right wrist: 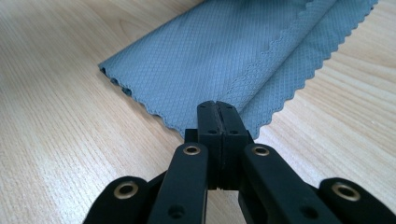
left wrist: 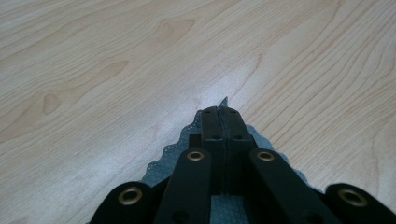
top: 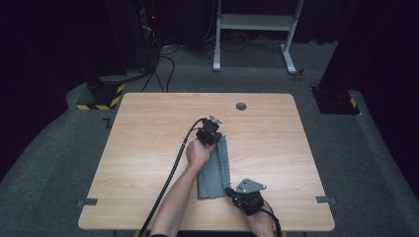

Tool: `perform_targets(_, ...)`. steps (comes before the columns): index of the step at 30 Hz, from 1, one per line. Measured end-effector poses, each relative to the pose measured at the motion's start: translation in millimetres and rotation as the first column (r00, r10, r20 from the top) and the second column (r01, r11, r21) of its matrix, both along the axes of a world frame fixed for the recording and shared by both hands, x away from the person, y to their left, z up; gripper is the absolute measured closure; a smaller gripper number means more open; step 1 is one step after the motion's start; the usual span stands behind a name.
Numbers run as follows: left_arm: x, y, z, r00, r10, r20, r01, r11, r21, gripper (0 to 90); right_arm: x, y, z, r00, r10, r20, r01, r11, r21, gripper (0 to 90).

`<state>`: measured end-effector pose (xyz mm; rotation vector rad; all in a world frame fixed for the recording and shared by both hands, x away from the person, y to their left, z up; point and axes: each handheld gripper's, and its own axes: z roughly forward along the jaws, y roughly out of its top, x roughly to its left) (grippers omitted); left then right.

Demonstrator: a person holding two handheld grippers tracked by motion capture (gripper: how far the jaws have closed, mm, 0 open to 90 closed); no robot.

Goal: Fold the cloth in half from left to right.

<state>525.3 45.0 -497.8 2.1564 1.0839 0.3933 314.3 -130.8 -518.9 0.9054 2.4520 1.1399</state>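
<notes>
A: Cloth (top: 212, 170) — where?
B: Grey, folded into a strip, flat on the table (top: 148, 133), mid-front.
A: Your left gripper (top: 216, 139)?
B: At the far end, jaws clamped on the cloth's scalloped tip.
A: Right gripper (top: 231, 191)?
B: Near end, right corner. Jaws pressed together on the cloth edge there.

Overhead forward-down; two close table-level (top: 148, 123) views

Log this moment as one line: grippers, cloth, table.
left gripper: shut on grey cloth far corner | right gripper: shut on near edge | cloth: folded lengthwise, flat | table: wooden
</notes>
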Motion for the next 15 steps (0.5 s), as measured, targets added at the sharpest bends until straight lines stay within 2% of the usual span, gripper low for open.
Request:
perform_targets(3, 0.1, -3.4, -1.6, 1.0, 0.001, 0.008, -0.001, 1.0, 0.007, 89.5, -0.2, -0.2, 0.5, 1.0, -0.003, -0.006, 0.003, 1.0, -0.002, 89.9)
perform_targets(8, 2.1, -2.5, -3.0, 0.9999, 0.005, 0.011, -0.005, 1.0, -0.008, 88.7, -0.2, -0.4, -1.3, 1.0, -0.005, -0.003, 0.005, 0.9999, -0.013, 89.6)
perform_targets(9, 2.1, -2.8, -2.9, 0.9999, 0.01, 0.006, -0.01, 0.9996, -0.025, 81.4, 0.4, -3.6, -0.5, 0.9998, -0.017, -0.011, 0.017, 0.9998, -0.005, 89.5)
perform_targets(10, 2.6, -2.4, -2.4, 0.9999, 0.011, 0.008, -0.011, 0.9994, -0.034, 81.4, 0.4, -3.6, -0.5, 0.9998, -0.017, -0.011, 0.017, 0.9998, -0.005, 89.5)
perform_targets(11, 3.0, -1.9, -0.5, 0.9996, 0.026, 0.007, -0.025, 0.998, -0.057, 71.3, 0.7, -7.6, 1.0, 0.9996, -0.026, -0.005, 0.026, 0.9997, -0.002, 87.2)
perform_targets(13, 2.3, -1.7, 0.8, 0.9995, 0.03, 0.009, -0.029, 0.9979, -0.057, 62.9, 0.8, -10.1, 1.9, 0.9994, -0.033, -0.003, 0.033, 0.9994, 0.006, 86.1)
perform_targets(15, -1.0, -0.5, 4.8, 0.9995, 0.024, 0.021, -0.023, 0.9987, -0.045, 60.3, 1.7, -14.4, 3.3, 0.9991, -0.041, -0.006, 0.041, 0.999, 0.018, 85.5)
